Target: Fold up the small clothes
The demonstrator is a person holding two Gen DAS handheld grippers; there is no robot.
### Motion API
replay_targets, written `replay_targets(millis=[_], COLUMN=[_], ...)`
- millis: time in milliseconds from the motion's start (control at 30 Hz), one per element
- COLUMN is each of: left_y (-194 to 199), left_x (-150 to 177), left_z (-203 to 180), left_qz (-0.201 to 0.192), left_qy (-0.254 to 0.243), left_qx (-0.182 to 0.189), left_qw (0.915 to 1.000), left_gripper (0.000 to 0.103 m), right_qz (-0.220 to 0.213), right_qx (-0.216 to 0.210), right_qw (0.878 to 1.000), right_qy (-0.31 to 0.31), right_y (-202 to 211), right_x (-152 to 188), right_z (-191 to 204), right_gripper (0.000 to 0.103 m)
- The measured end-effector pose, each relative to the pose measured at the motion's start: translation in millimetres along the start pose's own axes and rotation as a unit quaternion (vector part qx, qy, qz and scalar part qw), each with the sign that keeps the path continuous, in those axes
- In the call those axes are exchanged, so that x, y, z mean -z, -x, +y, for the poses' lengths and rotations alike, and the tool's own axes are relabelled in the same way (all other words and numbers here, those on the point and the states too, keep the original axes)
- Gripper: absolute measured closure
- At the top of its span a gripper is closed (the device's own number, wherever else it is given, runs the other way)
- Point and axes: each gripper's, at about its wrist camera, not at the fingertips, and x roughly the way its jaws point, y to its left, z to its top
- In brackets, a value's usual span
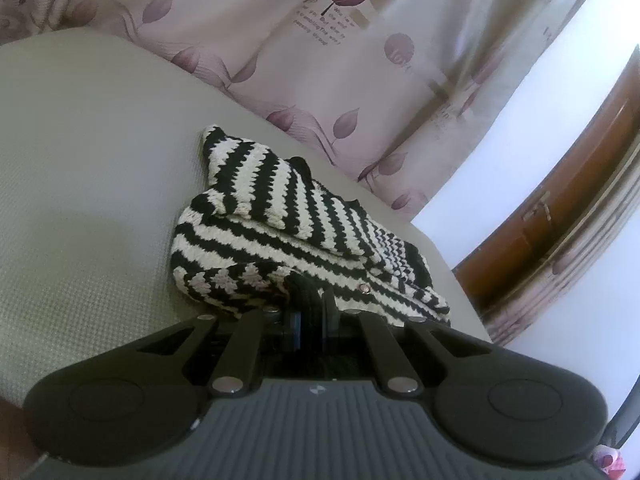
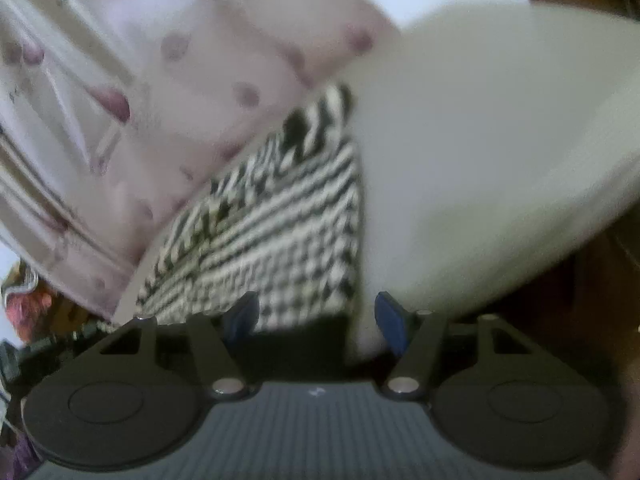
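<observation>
Striped knit (image 1: 288, 232) part-folded on table (image 1: 80, 200); left gripper (image 1: 308, 312) clamped on hem, right gripper (image 2: 316, 320) apart; folds remain

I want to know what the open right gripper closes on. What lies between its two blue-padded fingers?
In the right wrist view, the right gripper spans the near edge of the black-and-white striped knitted garment and a strip of pale grey table surface.

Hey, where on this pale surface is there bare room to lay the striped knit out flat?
The widest bare patch on the pale surface lies left of the striped knit, running to its curved edge. It is crowded on the knit's other side, where the garment lies near the edge by the leaf-print curtain. The left gripper is shut on the knit's near hem.
</observation>
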Motion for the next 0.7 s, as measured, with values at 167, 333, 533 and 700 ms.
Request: replay_targets(millis=[167, 333, 533, 700], left_y=[-0.8, -0.8, 4.4, 2.3], left_x=[5.0, 7.3, 1.9, -10.3], left_z=[7.9, 16.8, 8.8, -5.9], left_qz=[0.012, 0.02, -0.012, -0.032], left_qy=[0.005, 0.017, 0.019, 0.005], left_qx=[-0.008, -0.012, -0.008, -0.003], left_qw=[0.9999, 0.9996, 0.9997, 0.9995], left_gripper=[0.095, 0.095, 0.095, 0.095], right_qz=[0.019, 0.003, -0.03, -0.052], right_qx=[-0.016, -0.064, -0.129, -0.171], right_qw=[1.0, 0.997, 0.988, 0.98], right_qy=[-0.012, -0.037, -0.08, -0.083], right_y=[-13.0, -9.9, -5.4, -6.5], right_x=[10.1, 6.4, -8.3, -34.7], right_z=[0.5, -4.9, -1.5, 14.0], right_gripper=[0.067, 0.092, 0.092, 0.092])
